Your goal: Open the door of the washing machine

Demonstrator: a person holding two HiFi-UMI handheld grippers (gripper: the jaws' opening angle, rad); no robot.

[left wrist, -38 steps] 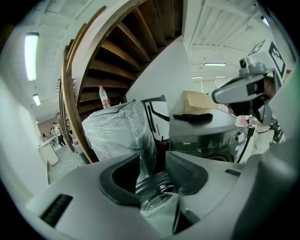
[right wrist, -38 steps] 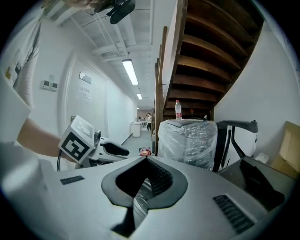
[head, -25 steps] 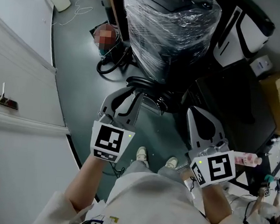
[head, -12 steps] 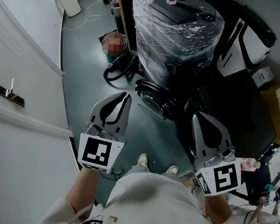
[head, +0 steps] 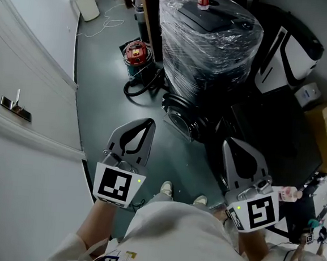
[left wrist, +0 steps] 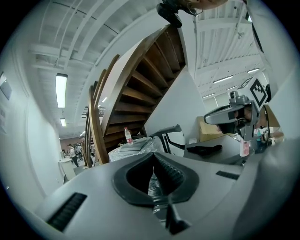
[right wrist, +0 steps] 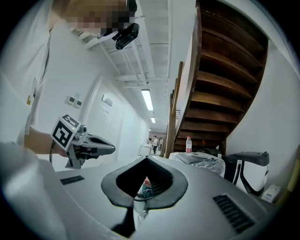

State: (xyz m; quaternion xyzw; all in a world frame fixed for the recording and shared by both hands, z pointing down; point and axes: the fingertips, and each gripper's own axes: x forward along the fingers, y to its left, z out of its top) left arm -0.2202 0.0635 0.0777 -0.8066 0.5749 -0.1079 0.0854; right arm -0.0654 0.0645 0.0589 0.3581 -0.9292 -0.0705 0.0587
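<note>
I am holding my left tongs [head: 149,122] and right tongs [head: 230,143] clenched on nothing, facing the wrapped washing machine [head: 211,40] at twelve o'clock.

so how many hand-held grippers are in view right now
2. The left hand-held gripper hangs over the floor near the white wall; the right hand-held gripper is at the head view's lower right. No others show.
</note>
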